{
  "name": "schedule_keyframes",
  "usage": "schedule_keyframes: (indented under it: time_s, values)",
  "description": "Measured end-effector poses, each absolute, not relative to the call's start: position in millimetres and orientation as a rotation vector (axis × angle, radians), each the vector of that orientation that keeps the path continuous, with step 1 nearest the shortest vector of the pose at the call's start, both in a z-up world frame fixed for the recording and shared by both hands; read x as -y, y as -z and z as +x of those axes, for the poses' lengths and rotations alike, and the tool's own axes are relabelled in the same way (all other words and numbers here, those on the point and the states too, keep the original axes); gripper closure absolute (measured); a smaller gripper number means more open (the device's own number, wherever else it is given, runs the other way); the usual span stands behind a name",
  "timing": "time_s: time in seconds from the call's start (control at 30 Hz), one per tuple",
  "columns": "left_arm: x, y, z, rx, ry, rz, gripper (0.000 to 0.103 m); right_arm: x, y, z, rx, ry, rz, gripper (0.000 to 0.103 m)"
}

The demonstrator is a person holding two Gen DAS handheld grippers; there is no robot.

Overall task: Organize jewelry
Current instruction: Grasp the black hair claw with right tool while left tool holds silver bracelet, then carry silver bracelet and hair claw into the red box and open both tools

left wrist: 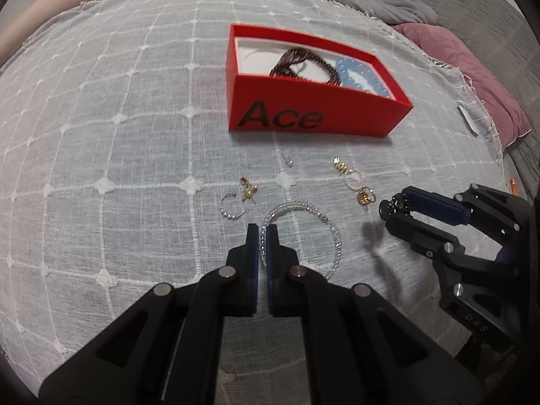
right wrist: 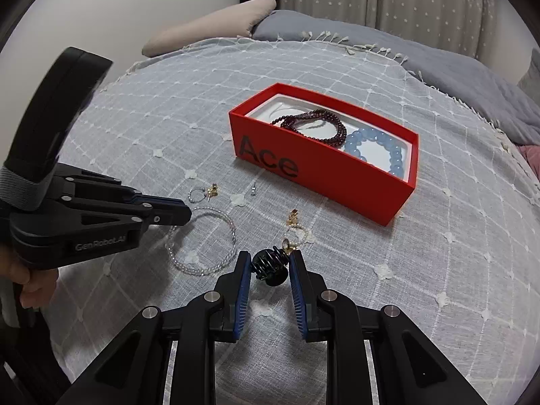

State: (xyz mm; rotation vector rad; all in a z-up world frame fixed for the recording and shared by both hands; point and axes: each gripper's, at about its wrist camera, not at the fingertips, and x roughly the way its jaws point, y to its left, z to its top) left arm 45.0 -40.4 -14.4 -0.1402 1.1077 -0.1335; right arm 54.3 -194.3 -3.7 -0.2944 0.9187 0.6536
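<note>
A red "Ace" box point(left wrist: 303, 114) point(right wrist: 324, 182) sits on the bed and holds a dark red bead necklace point(right wrist: 314, 123) and a blue bead bracelet point(right wrist: 381, 150). My left gripper point(left wrist: 262, 233) is shut on the left side of a clear bead bracelet point(left wrist: 332, 236) point(right wrist: 219, 260) lying on the cloth. My right gripper point(right wrist: 270, 260) is shut on a black claw hair clip point(right wrist: 271, 265), also seen in the left wrist view point(left wrist: 393, 207). Loose on the cloth lie a small pearl hoop with a gold earring point(left wrist: 239, 199) point(right wrist: 202, 194), a gold pearl earring set point(left wrist: 354, 179) point(right wrist: 297, 229) and a tiny stud point(left wrist: 288, 161) point(right wrist: 253, 191).
A grey checked cloth point(left wrist: 118, 135) covers the bed. Grey bedding point(right wrist: 455, 67) and a beige pillow point(right wrist: 216, 27) lie at the far edge. A pink cushion point(left wrist: 472, 77) lies at the right. A hand point(right wrist: 30, 280) holds the left gripper.
</note>
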Motion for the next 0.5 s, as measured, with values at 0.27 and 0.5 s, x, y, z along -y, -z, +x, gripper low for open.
schedule_keyframes:
  time_s: [0.27, 0.5]
  values:
    - [31, -5, 42, -1.049, 0.174, -0.166, 0.098, 213, -10, 63, -0.891, -0.624, -0.207, 0.08]
    - [31, -21, 46, -0.997, 0.191, -0.183, 0.099, 222, -19, 70, -0.874, -0.616, -0.14, 0.08]
